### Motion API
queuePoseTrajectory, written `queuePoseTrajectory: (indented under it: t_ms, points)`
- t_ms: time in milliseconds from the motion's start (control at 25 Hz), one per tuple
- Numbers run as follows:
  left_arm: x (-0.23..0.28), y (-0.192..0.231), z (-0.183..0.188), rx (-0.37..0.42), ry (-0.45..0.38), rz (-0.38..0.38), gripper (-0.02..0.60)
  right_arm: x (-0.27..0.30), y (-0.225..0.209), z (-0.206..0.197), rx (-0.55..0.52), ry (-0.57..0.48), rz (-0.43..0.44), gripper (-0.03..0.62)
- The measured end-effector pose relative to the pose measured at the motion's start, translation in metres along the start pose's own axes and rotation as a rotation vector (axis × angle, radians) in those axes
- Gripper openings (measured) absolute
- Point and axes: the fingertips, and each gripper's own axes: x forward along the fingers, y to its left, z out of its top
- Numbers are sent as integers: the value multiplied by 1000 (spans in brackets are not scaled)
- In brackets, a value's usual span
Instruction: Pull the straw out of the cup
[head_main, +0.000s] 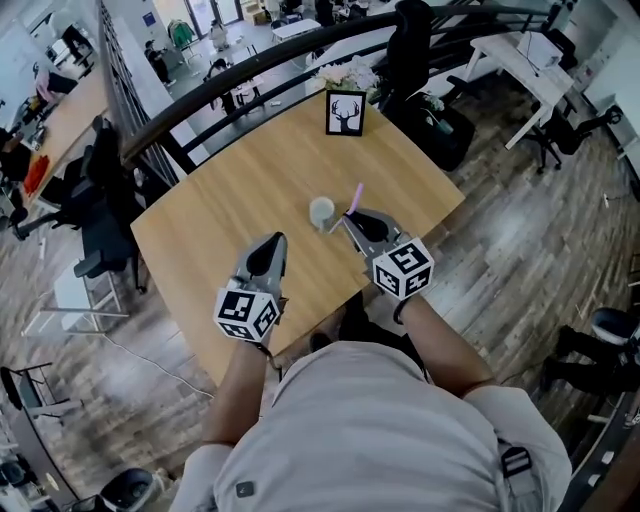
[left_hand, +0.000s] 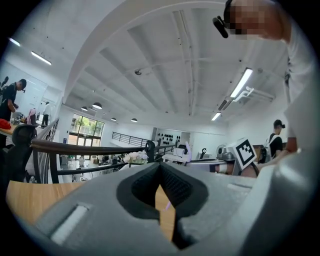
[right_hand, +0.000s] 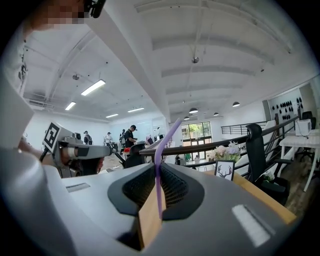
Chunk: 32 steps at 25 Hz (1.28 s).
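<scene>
A small white cup (head_main: 322, 212) stands upright near the middle of the wooden table (head_main: 240, 190). My right gripper (head_main: 350, 217) is just right of the cup and shut on a purple straw (head_main: 356, 197), which sticks up above the jaws. In the right gripper view the straw (right_hand: 159, 170) runs upright between the pads of the right gripper (right_hand: 157, 167) and bends at the top. The straw is to the right of the cup's rim and not in it. My left gripper (head_main: 277, 240) hovers to the cup's lower left. In its own view the left gripper (left_hand: 160, 167) has its tips together with nothing between them.
A framed deer picture (head_main: 345, 112) stands at the table's far edge, with flowers (head_main: 350, 72) behind it. A dark railing (head_main: 200, 110) and a black chair (head_main: 408, 50) lie beyond the table. The table's near corner ends by my body.
</scene>
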Motion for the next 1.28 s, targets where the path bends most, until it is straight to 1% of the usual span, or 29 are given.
queuePoseTrajectory:
  t_ms: [160, 320, 480, 680, 840, 1000, 1280]
  points:
    - [-11, -7, -1, -10, 3, -9, 3, -22, 11, 5, -1, -9, -17, 41]
    - [-15, -20, 2, -8, -7, -19, 3, -38, 12, 13, -3, -40, -17, 42]
    - [-18, -38, 5, 1, -19, -19, 3, -54, 17, 20, -10, -63, 10, 43]
    - [-11, -82, -1, 13, -24, -17, 3, -96, 10, 21, -7, -83, 46, 41]
    - [-10, -119, -9, 3, -24, 13, 3, -140, 7, 16, -11, -76, 78, 41]
    - [-7, -162, -13, 15, -32, 40, 3, -186, -4, 12, -12, -88, 96, 41]
    - [-16, -234, -20, 81, -38, 68, 3, -257, -6, -3, -15, -113, 130, 41]
